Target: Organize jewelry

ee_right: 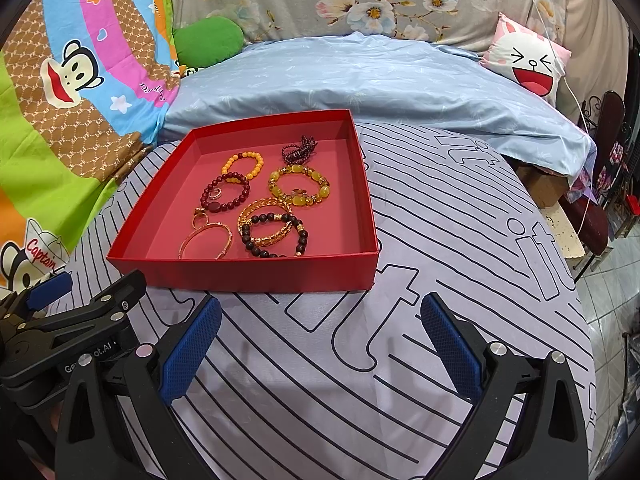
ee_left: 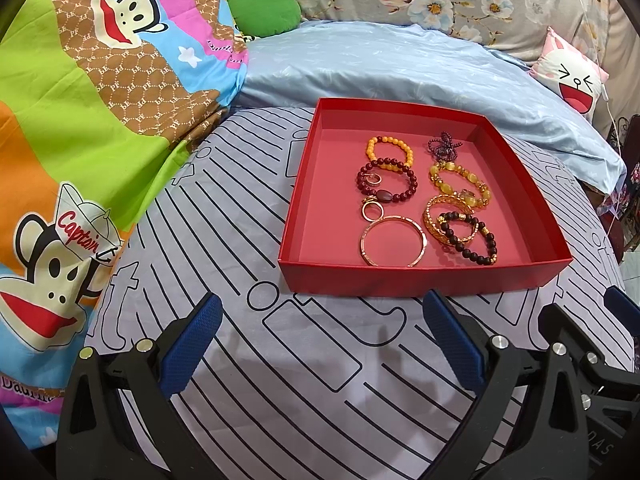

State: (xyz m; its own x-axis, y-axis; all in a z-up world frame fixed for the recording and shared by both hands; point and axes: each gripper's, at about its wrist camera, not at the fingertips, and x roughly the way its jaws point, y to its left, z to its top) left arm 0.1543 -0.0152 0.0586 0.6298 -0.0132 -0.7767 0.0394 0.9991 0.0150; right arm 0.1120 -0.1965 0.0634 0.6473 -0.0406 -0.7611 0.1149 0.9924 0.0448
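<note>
The left gripper (ee_left: 322, 338) has two black plastic arms, each tipped with a blue pad of fine cross-hatched texture on the inner face of its fingers (ee_left: 191, 350). Round silver bolt heads sit on top of each arm near the pad, and triangular cut-outs lighten the broad black bases. The right gripper (ee_right: 320, 340) is built the same way: black arms, blue textured pads on the fingers (ee_right: 450, 346), silver bolts. Seen from the right wrist, the left tool's black side shows small silver screws and white lettering, only partly readable, on its body.
</note>
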